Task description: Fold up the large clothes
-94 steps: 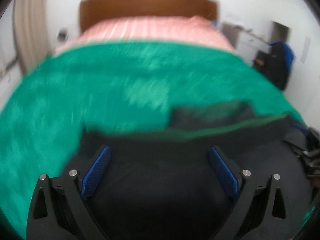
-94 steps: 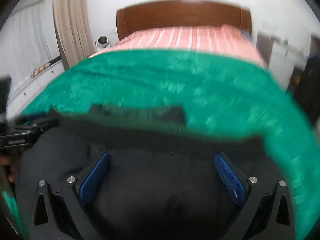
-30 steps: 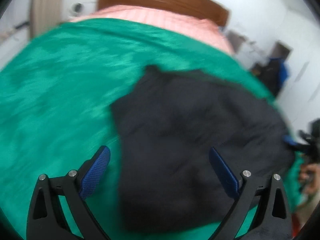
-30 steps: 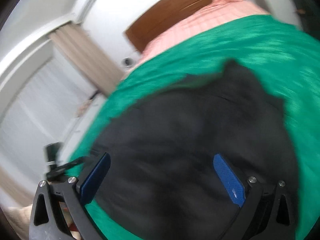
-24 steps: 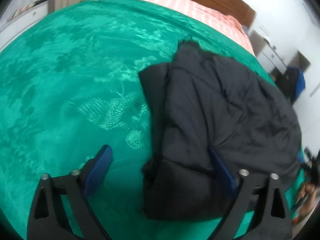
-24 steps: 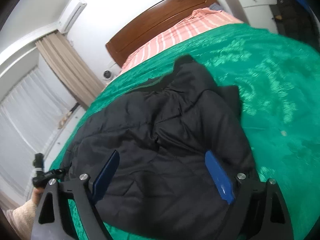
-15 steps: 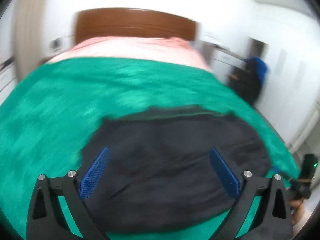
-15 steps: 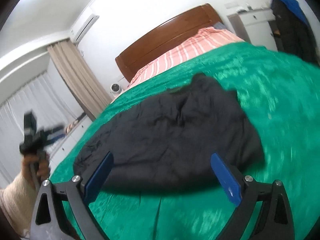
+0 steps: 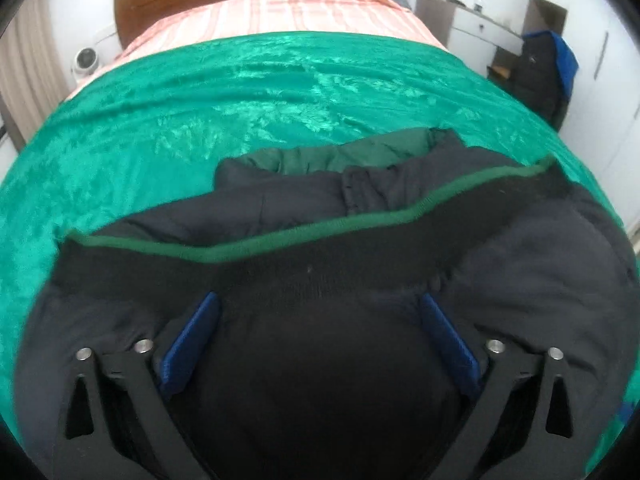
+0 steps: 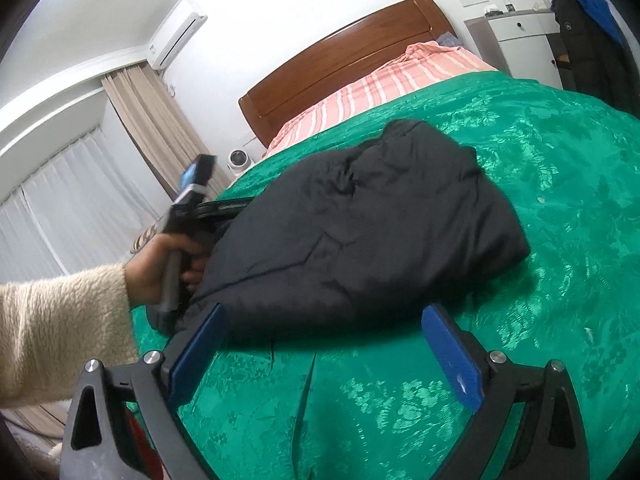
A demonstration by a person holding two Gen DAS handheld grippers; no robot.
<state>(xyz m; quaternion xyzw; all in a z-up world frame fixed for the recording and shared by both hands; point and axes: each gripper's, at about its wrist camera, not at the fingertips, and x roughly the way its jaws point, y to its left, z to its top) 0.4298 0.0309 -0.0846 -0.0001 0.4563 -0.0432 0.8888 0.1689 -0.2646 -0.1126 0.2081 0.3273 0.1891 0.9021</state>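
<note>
Jacket lay bundled on the blanket; since a second earlier my left gripper returned over its hem, unclenched but closing; right gripper hung released, so another fold seemed due.

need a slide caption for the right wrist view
Open right gripper over green bedspread, facing folded black jacket.
</note>
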